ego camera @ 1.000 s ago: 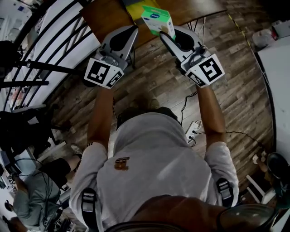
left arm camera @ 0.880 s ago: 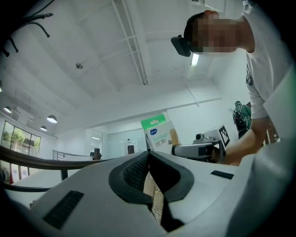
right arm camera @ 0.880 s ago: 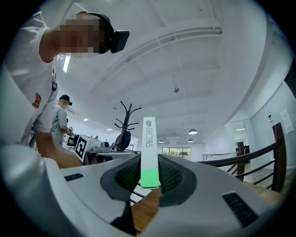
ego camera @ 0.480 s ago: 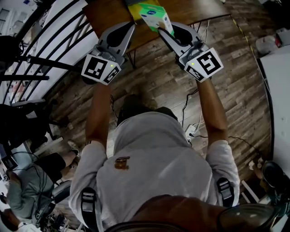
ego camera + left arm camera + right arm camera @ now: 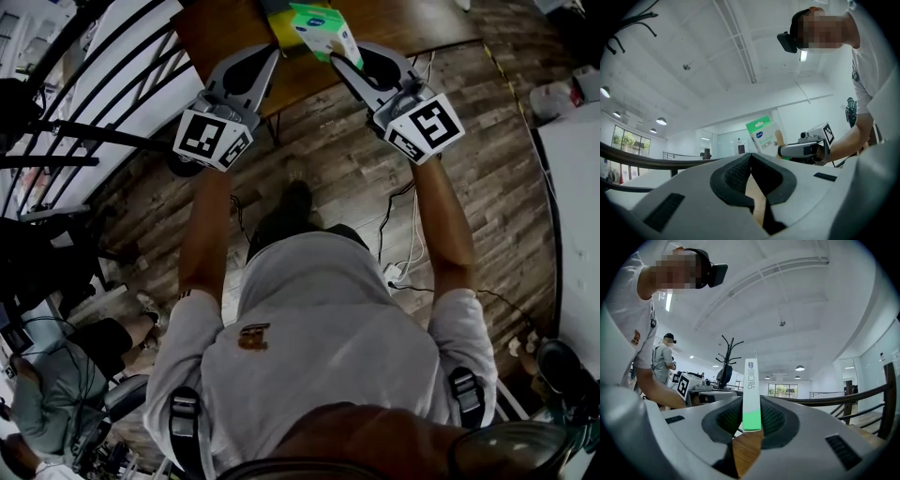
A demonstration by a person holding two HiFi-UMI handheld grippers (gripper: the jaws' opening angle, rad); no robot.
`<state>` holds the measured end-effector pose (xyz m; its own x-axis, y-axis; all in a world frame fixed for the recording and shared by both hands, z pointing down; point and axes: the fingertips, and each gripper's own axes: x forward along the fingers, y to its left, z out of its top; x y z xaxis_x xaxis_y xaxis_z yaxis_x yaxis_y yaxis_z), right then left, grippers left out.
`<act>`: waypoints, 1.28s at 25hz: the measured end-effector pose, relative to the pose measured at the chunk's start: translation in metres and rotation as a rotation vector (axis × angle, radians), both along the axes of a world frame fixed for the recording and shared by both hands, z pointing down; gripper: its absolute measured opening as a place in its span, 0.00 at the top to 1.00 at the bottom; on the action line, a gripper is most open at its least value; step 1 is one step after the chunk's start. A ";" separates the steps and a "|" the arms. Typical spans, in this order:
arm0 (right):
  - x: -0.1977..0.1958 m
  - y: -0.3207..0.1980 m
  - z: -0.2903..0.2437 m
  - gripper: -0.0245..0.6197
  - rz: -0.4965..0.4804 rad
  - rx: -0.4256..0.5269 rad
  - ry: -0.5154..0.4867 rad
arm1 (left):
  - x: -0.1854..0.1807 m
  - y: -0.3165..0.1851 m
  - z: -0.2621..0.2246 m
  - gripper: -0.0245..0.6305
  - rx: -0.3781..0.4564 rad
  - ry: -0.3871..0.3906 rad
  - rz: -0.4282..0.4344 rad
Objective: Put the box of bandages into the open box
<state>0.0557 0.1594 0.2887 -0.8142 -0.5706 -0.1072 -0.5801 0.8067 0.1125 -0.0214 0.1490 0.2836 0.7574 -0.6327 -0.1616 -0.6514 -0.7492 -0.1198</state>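
Note:
The box of bandages (image 5: pixel 323 28), green and white, hangs over the near edge of the brown table (image 5: pixel 412 23). My right gripper (image 5: pixel 339 64) is shut on its lower end. In the right gripper view the box (image 5: pixel 751 394) stands edge-on between the pads. Just behind it lies a yellow thing (image 5: pixel 281 23), cut off by the frame edge; I cannot tell whether it is the open box. My left gripper (image 5: pixel 272 54) hovers beside the box on the left, shut and empty. The left gripper view shows the box (image 5: pixel 765 136) held in the right gripper (image 5: pixel 799 150).
A black railing (image 5: pixel 84 122) runs along the left. Cables (image 5: pixel 398 253) trail over the wood floor under my arms. A white table (image 5: pixel 577 159) stands at the right. Another person (image 5: pixel 56 412) sits at the lower left. A coat stand (image 5: pixel 726 362) rises behind the left gripper.
Both grippers and the held box have moved a little farther over the table's edge. The grip on the box is unchanged.

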 end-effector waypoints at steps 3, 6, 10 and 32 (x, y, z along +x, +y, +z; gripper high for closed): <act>0.003 -0.007 0.011 0.81 -0.001 0.008 0.029 | 0.003 -0.009 0.007 0.93 0.021 0.002 -0.006; -0.006 -0.036 0.014 0.81 -0.006 0.004 0.051 | -0.005 -0.039 0.011 0.93 0.029 -0.007 -0.012; -0.022 -0.105 0.015 0.81 -0.020 -0.019 0.077 | -0.018 -0.110 0.019 0.93 0.005 -0.015 -0.006; -0.043 -0.302 0.105 0.81 -0.044 -0.133 0.368 | -0.040 -0.306 0.088 0.93 -0.049 -0.025 -0.013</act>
